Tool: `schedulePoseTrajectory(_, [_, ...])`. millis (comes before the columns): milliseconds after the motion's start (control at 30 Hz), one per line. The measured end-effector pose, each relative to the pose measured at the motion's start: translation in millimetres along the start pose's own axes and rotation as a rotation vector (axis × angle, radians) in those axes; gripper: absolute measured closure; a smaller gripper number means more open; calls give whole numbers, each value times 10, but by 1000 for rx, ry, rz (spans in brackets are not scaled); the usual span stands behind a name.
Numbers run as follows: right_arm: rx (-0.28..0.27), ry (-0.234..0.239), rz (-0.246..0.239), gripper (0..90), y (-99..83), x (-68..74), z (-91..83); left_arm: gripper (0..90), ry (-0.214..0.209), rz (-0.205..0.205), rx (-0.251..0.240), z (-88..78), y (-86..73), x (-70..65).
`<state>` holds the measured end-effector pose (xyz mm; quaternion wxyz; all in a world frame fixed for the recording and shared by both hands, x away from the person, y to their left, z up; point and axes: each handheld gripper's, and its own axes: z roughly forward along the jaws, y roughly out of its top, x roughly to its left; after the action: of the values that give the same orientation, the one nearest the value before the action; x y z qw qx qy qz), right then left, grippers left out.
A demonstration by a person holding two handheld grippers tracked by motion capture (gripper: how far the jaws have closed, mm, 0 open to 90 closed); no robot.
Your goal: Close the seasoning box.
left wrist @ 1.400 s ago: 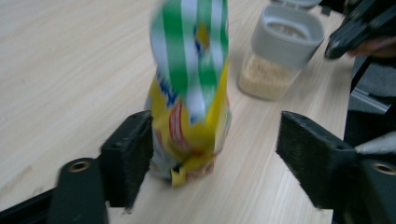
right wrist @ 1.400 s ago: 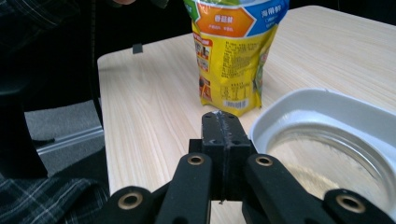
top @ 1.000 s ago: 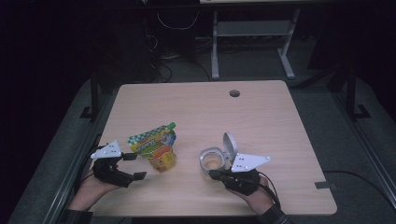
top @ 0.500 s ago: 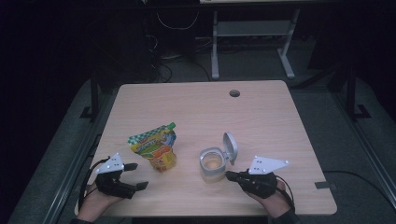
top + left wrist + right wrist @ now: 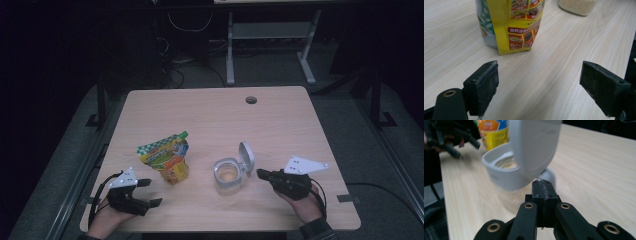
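now both tongs rest low near the table's front edge, the work between them.

left gripper (image 5: 146,193) gapes wide, empty, just short of the upright yellow pouch (image 5: 167,159); right gripper (image 5: 261,173) is pinched closed on nothing, tips just beside the open-lidded jar (image 5: 229,175) on the table (image 5: 210,115).

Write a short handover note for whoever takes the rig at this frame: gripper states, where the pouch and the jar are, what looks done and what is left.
Left gripper: open, empty, near the table edge, apart from the pouch.
Right gripper: shut, empty, just right of the jar's lid.
Spouted pouch: upright, centre-left on the table, green cap on.
Jar: right of the pouch, flip lid standing open, pale grainy contents inside.
Done: lid is open.
Left, probably: take up the pouch, uncap it and pour; I cannot tell whether any pouring has happened.
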<state>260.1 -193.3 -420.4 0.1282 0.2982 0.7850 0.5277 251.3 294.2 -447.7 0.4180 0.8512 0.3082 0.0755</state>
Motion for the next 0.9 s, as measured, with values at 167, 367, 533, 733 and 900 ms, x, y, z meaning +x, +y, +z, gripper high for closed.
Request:
schedulePoseTrajectory(167, [-36,1,6,900,59,-66,26,155,-5,-8,-3,29,-8,-3])
schedulePoseTrajectory(367, [-79,16,12,899,136,-53,30,156,-9,-6,5,47,-12,3])
schedulePoseTrajectory(533, [-97,29,12,899,156,-27,22,156,-12,-8,11,57,-12,-2])
schedulePoseTrajectory(733, [-96,48,6,900,172,13,37,157,-9,-14,16,59,-15,3])
schedulePoseTrajectory(900, [-94,59,0,900,177,46,58,158,-14,-15,16,61,-16,5])
